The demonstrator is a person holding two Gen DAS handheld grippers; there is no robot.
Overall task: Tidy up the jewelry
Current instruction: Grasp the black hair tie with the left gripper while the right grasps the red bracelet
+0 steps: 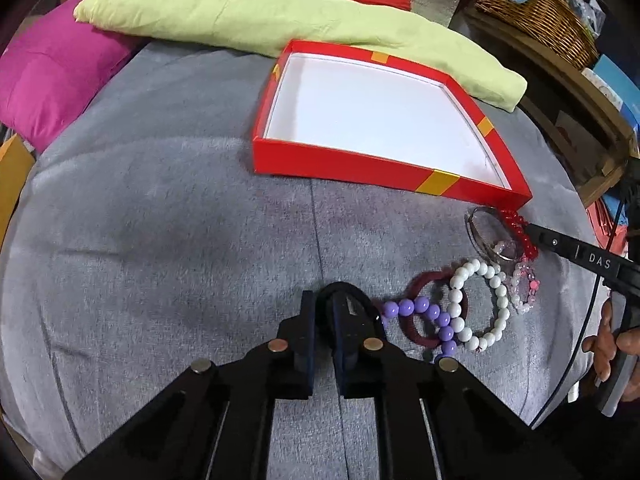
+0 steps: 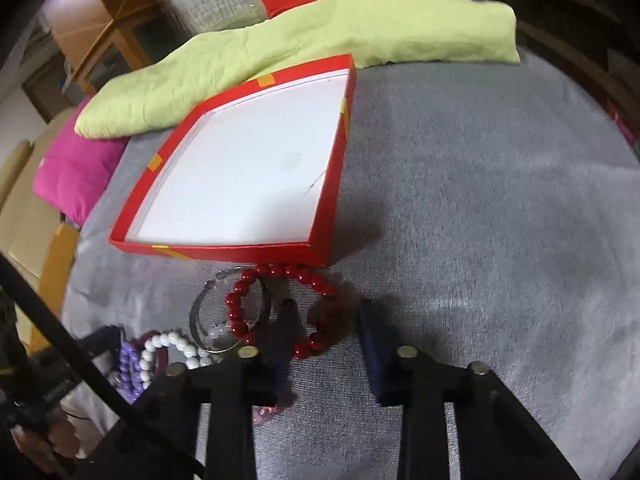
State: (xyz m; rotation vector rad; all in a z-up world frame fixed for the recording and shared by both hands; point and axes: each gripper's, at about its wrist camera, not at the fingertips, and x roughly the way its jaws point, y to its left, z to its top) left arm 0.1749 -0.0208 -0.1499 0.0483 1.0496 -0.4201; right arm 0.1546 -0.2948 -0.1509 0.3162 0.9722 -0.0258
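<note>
A shallow red box (image 1: 360, 164) with a white, bare floor lies on the grey blanket (image 1: 160, 220). Jewelry is scattered in front of it: a purple bead bracelet (image 1: 412, 308), a white bead bracelet (image 1: 474, 266), a maroon band (image 1: 416, 284), a pale pink bracelet (image 1: 524, 288), a silver bangle (image 1: 476, 240) and a red bead bracelet (image 1: 516, 224). My left gripper (image 1: 324, 300) is shut on a black band (image 1: 340, 286) on the blanket. My right gripper (image 2: 328, 316) straddles the right side of the red bead bracelet (image 2: 236, 312). Its jaws stand apart, one finger inside the ring.
A long green pillow (image 1: 280, 16) and a pink cushion (image 1: 52, 76) lie behind the box (image 2: 240, 250). A wicker basket (image 1: 532, 8) sits on wooden furniture at the far right. A person's hand (image 1: 612, 340) holds the right gripper's handle.
</note>
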